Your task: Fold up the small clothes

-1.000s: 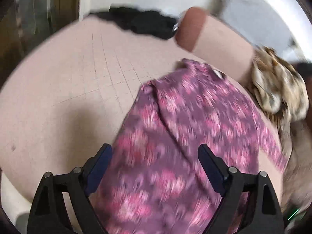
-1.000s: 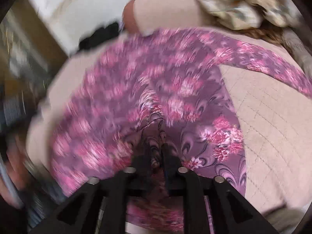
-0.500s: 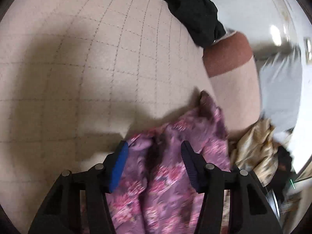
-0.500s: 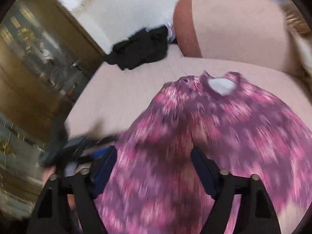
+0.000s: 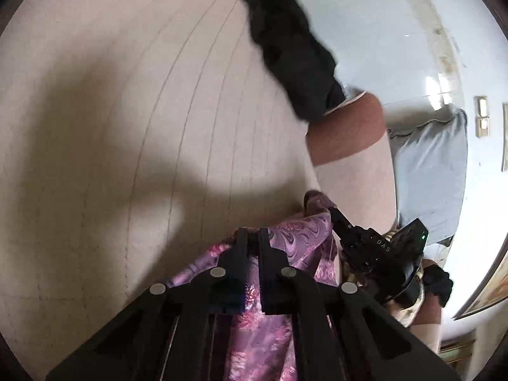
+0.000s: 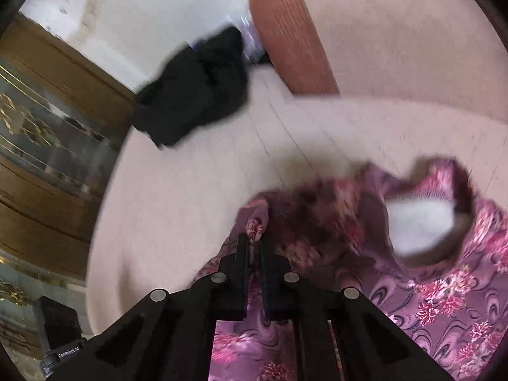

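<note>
Left wrist view first: my left claw [image 5: 250, 233] has just pinched together on the top edge of the purple floral top [image 5: 298, 238], a fold of the fabric caught between the pads. My right claw [image 5: 333, 212] pokes in from the right side of that view, biting the same garment further along the edge. Both are angled down at the bed [image 5: 127, 127], a pinkish quilted cover with stitched grid lines, and the top lies spread on it below me.

Right wrist view: the right claw [image 6: 252, 244] has also just closed, clamped on a bunched bit of the floral top [image 6: 428, 301] near the neckline, where a white label patch [image 6: 419, 225] shows, blurry. Past the fabric, a black garment [image 6: 197, 89] sits crumpled at the far edge of the bed, well apart from the top. A pink pillow with a rust-coloured end [image 6: 285, 31] lies beside it. Wooden cabinet with glass doors [image 6: 41, 120] on the left.
</note>
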`<state>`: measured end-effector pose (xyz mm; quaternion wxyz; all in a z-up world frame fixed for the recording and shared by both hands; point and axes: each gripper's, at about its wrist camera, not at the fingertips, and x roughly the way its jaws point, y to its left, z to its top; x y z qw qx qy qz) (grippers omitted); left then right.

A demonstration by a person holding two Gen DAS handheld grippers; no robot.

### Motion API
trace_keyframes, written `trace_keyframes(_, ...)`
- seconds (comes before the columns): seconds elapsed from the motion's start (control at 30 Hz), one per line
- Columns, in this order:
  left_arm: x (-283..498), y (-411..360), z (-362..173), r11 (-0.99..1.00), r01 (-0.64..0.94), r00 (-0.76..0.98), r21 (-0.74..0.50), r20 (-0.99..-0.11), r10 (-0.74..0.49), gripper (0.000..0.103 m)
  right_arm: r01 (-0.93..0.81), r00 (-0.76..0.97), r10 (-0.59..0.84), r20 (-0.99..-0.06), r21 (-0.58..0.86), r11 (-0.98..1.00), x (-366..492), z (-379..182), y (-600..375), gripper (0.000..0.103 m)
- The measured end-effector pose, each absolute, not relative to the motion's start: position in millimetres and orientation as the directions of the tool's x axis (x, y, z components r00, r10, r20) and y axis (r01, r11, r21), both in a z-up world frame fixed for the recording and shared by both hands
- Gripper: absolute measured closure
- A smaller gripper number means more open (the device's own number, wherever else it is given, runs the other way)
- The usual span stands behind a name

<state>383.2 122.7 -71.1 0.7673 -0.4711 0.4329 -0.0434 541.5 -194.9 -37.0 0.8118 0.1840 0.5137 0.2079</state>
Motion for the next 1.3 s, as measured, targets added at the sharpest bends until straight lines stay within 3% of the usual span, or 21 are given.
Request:
trace_keyframes(0.17,392.8,122.4,-96.9,0.622,-0.415,0.545,-0.664,-0.729,-0.414,0.097,-0.126,0.309,0.451,-0.837,0.434,0.892,563.7,-66.4,-172.1,0.092)
trace_keyframes(0.2,394.9,121.3,-103.5,0.635,-0.438,0.511,-0.636,-0.758,-0.405,0.095,-0.110,0.295,0.417,-0.860,0.403,0.909,564.7,-75.1,-171.4,0.089)
trace_keyframes(0.23,394.4,121.5,-108.7,0.645,-0.466,0.482,-0.605,-0.785,-0.388,0.094,-0.087,0.301,0.404,-0.864,0.398,0.913,560.6,-76.8,-175.4,0.079)
trace_keyframes(0.3,390.2,122.0,-102.9,0.656,-0.478,0.495,-0.584,-0.796,-0.348,0.090,-0.080,0.345,0.456,-0.821,0.458,0.885,546.8,-61.5,-185.6,0.073)
trace_keyframes(0.33,388.8,121.7,-94.9,0.675,-0.474,0.505,-0.566,-0.802,-0.319,0.083,-0.093,0.382,0.492,-0.782,0.497,0.863,529.3,-44.0,-194.8,0.065)
trace_keyframes(0.37,383.6,120.4,-80.0,0.709,-0.458,0.534,-0.536,-0.804,-0.263,0.080,-0.110,0.418,0.502,-0.757,0.507,0.855,510.8,-28.0,-202.4,0.047)
trace_keyframes(0.43,377.6,111.0,-55.0,0.773,-0.437,0.583,-0.459,-0.800,-0.146,0.070,-0.137,0.511,0.459,-0.727,0.458,0.878,455.9,6.5,-219.3,0.026)
trace_keyframes(0.5,363.8,94.0,-30.9,0.842,-0.383,0.634,-0.380,-0.771,-0.059,0.059,-0.154,0.570,0.437,-0.696,0.432,0.889,393.5,25.4,-235.3,0.025)
trace_keyframes(0.57,345.4,72.9,-10.7,0.889,-0.311,0.678,-0.335,-0.734,-0.039,0.055,-0.147,0.608,0.430,-0.667,0.437,0.887,323.2,33.0,-254.4,0.025)
trace_keyframes(0.63,316.2,42.4,5.3,0.939,-0.209,0.715,-0.275,-0.697,-0.045,0.034,-0.087,0.646,0.393,-0.654,0.448,0.890,256.8,27.0,-278.4,0.022)
trace_keyframes(0.73,252.8,-15.5,19.1,0.984,0.001,0.756,-0.180,-0.643,-0.118,0.022,0.060,0.697,0.303,-0.650,0.474,0.878,174.9,2.8,-312.1,0.018)
trace_keyframes(0.93,149.3,-92.4,0.7,0.974,0.217,0.695,-0.064,-0.690,-0.201,0.021,0.203,0.757,0.174,-0.630,0.480,0.853,76.2,-11.2,-369.5,0.015)
trace_keyframes(1.17,93.8,-136.5,13.5,0.964,0.266,0.693,0.003,-0.696,-0.189,0.020,0.198,0.775,0.219,-0.593,0.557,0.807,60.1,-12.5,-404.8,0.014)
trace_keyframes(1.3,85.9,-152.3,29.1,0.962,0.271,0.707,0.028,-0.684,-0.179,0.020,0.241,0.796,0.151,-0.585,0.536,0.809,54.3,-3.1,-410.0,0.014)
